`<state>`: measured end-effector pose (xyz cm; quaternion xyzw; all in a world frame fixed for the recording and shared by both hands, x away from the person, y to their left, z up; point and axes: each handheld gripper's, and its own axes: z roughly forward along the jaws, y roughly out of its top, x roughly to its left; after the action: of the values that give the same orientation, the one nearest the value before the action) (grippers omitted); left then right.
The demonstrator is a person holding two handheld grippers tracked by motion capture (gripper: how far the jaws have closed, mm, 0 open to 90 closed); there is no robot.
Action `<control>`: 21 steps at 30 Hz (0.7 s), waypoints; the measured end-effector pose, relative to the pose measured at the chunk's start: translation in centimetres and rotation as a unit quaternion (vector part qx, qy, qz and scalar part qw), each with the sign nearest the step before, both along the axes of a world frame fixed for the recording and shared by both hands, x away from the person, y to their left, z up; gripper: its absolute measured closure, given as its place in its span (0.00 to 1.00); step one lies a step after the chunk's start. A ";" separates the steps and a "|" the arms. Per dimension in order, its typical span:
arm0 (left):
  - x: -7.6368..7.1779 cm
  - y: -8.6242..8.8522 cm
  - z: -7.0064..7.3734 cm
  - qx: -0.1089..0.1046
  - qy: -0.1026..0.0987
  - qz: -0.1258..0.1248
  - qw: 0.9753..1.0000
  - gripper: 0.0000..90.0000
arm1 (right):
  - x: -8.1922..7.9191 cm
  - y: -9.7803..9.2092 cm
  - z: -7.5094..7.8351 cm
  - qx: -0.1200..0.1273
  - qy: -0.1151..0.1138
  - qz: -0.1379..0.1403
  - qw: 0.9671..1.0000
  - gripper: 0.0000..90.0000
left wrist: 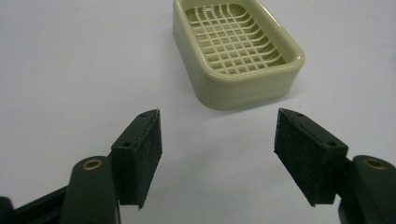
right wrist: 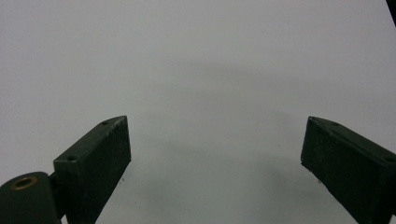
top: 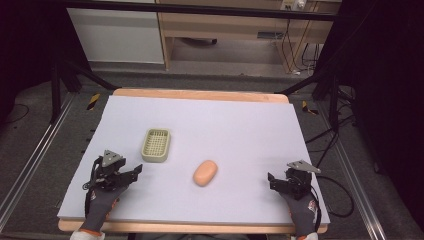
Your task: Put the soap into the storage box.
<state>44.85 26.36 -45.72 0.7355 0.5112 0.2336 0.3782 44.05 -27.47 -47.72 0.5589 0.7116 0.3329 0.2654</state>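
Note:
An orange oval soap bar (top: 205, 172) lies on the white table sheet (top: 225, 125) near the front middle. Left of it and a bit farther back sits a pale green soap dish (top: 156, 145) with a grid insert, empty; the left gripper view has the dish (left wrist: 236, 51) just ahead of the jaws. My left gripper (top: 131, 174) rests at the front left, open, with nothing between its jaws (left wrist: 217, 154). At the front right my right gripper (top: 274, 181) is open over bare sheet (right wrist: 215, 158), well right of the soap.
The sheet covers a wooden table (top: 200, 94) whose edge shows at the back. Beyond it are a grey floor, metal rails at both sides, cables (top: 340, 195) at the right and wooden furniture (top: 225, 25) at the back.

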 end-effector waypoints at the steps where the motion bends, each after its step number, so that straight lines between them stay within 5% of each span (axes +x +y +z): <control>1: 0.0 0.0 0.0 0.000 0.000 0.000 1.000 0.36 | 0.0 0.0 0.0 0.000 0.000 0.000 1.000 0.10; 21: -1.1 -3.7 1.2 -0.003 -0.019 -0.053 0.998 0.38 | 0.1 0.2 -0.1 -0.011 0.005 -0.001 1.000 0.08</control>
<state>43.72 22.68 -44.57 0.7557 0.4648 0.2256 0.4025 44.12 -27.27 -47.84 0.5579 0.7162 0.3221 0.2686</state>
